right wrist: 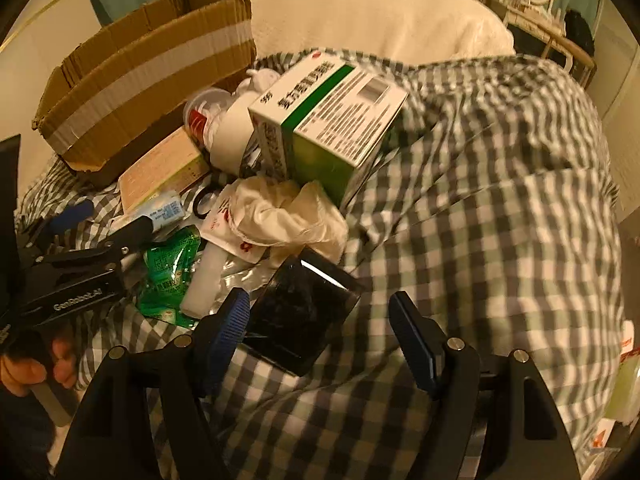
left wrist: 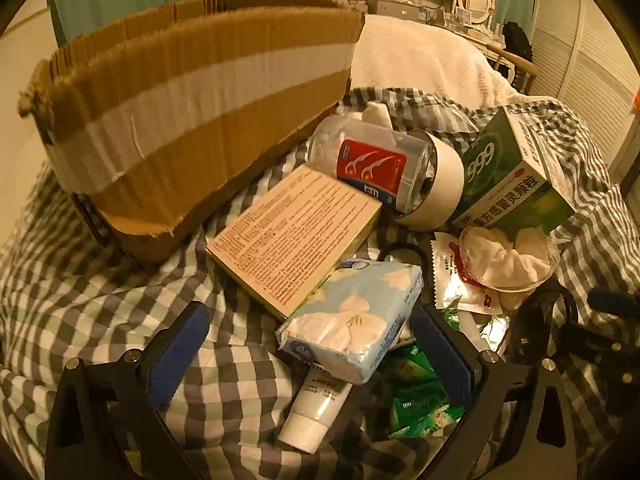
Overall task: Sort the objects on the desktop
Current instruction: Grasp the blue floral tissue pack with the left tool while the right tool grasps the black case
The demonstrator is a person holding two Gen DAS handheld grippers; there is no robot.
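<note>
Both grippers open: left gripper (left wrist: 308, 344) fingers straddle the tissue pack (left wrist: 352, 320); right gripper (right wrist: 320, 332) beside the black case (right wrist: 300, 312).

Rough corrugated cardboard box (left wrist: 192, 120), soft checked cloth (right wrist: 480, 220), glossy foil sachets (right wrist: 172, 276), clear plastic jar (left wrist: 372, 160).

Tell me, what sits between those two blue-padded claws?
In the left wrist view, a blue flowered tissue pack lies between the open left gripper, untouched.
</note>
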